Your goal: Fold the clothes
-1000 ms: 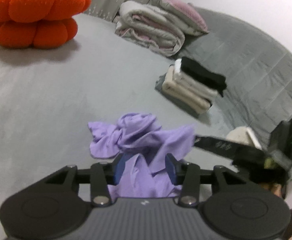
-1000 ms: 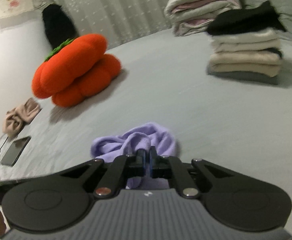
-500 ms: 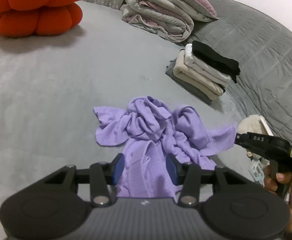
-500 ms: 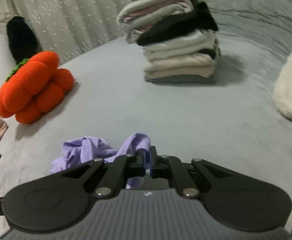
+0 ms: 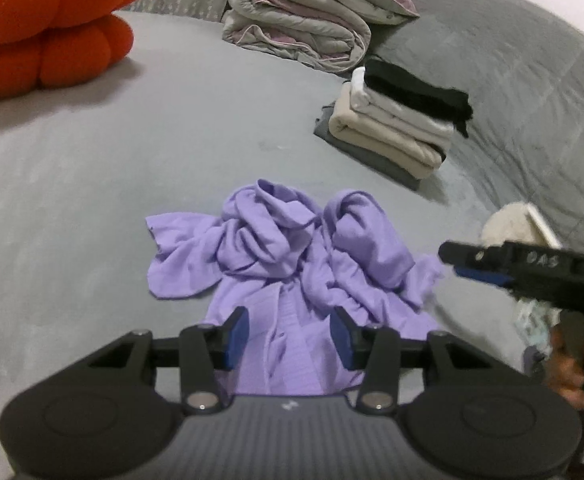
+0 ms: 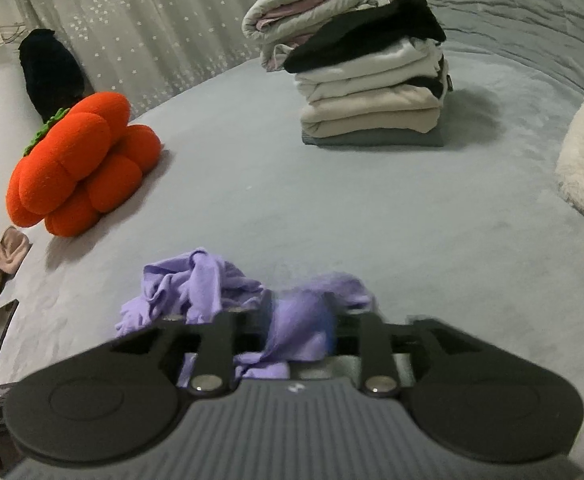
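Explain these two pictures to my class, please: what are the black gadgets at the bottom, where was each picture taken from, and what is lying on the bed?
No robot here: a person holds a two-finger gripper in each hand, and each gripper has a wide-angle camera looking along its fingers. That is why black gripper parts fill the bottom of both pictures.

One picture is from the left gripper. Its jaws stand apart over a crumpled purple garment lying on the grey bed. At its right edge you see the right gripper and the hand holding it.

The other is from the right gripper. Its jaws are opening, with purple cloth between them.

Also on the bed: a stack of folded clothes, a folded quilt and an orange pumpkin cushion.
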Tool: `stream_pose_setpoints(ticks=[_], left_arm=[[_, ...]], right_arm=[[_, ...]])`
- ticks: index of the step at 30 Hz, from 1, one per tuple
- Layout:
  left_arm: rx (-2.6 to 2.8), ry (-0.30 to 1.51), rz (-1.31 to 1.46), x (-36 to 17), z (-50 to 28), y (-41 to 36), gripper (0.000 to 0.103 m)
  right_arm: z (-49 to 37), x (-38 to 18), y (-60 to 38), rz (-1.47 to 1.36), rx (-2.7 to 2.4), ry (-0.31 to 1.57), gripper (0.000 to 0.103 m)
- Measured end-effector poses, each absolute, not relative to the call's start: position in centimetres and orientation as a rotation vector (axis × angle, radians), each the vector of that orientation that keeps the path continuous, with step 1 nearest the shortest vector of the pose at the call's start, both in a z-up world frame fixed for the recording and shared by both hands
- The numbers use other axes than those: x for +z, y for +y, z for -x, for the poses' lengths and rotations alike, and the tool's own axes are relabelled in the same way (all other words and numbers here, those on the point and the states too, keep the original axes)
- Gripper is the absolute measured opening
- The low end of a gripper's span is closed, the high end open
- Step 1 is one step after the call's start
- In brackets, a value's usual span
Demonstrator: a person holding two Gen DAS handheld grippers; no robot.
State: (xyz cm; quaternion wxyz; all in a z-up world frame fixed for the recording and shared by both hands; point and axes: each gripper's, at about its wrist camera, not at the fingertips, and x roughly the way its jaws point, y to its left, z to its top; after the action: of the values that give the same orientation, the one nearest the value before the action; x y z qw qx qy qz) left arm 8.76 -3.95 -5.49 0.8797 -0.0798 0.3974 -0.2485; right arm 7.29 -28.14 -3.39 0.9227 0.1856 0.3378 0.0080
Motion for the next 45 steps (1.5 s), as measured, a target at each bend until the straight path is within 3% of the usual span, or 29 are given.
stream_pose_setpoints(ticks=[3,5,7,10,25,45], left_arm=[[-0.477,0.818,0.111,-5.8,-8.7,-4.8,0.043],[-0.443,0.815,0.098,-5.9,-8.7,-5.0,0.034],[-0.417,0.813,0.103,-6.0,-8.8,-4.9,0.016],[-0.394,0.8,0.13,-5.7,-8.8,-4.2,0.007],[-0.194,0.681,0.263,-2.4,-9.4,4.4,0.003],[0.065,0.607,0.194,-1.3,-16.3,12.8,0.003]], right_arm=[[-7.1,-3.2,-27.7,-0.361,0.032,0.684,0.042],[-7.1,-3.2,-27.4,-0.35,0.045,0.687,0.042],[-7.1,-3.4,-27.1,-0.338,0.053,0.696,0.042],[-7.2,-3.7,-26.6,-0.324,0.066,0.712,0.042],[-7.7,-3.8,-25.7,-0.308,0.099,0.718,0.042],[-10.1,-4.2,-23.7,-0.314,0.126,0.732,0.042]])
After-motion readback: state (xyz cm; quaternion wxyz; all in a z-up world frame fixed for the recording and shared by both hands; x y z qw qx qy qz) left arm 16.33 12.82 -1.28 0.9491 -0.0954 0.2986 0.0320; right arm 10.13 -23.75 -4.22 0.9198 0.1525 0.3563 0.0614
